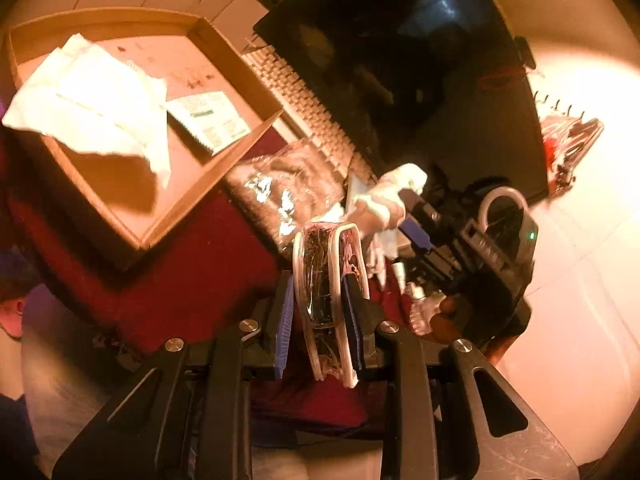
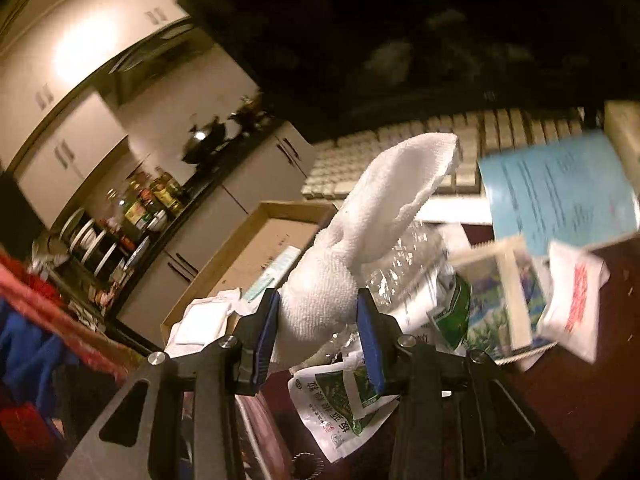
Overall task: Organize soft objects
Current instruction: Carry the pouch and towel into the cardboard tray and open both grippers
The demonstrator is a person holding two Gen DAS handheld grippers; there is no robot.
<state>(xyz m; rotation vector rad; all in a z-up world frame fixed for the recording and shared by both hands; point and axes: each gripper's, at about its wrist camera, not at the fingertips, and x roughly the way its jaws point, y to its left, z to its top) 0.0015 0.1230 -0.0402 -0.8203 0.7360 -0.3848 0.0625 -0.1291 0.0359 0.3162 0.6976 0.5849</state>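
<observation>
Clamped between the blue pads of the right gripper (image 2: 318, 330): a white terry-cloth towel (image 2: 360, 240), bunched at the pinch, its free end rising up and to the right above the clutter. Just beyond it, a crumpled clear plastic bottle (image 2: 404, 264) and a green-and-white printed sachet (image 2: 344, 404) lying on the dark red tablecloth (image 2: 560, 400). Farther back, a beige computer keyboard (image 2: 400, 156); to the right, a blue printed sheet (image 2: 560, 192), blurred.

Gripped by the left gripper (image 1: 320, 308), edge-on between its pads: a flat clear plastic pouch with white rims (image 1: 326, 280), dark strands visible inside. Just ahead, a crinkled transparent bag (image 1: 280, 188) on the red cloth. Up left, a shallow brown cardboard box (image 1: 224, 56) holding a rumpled white cloth (image 1: 92, 100) and a small printed leaflet (image 1: 212, 120). To the right in this view, the same white towel, pinched in the other tool.
</observation>
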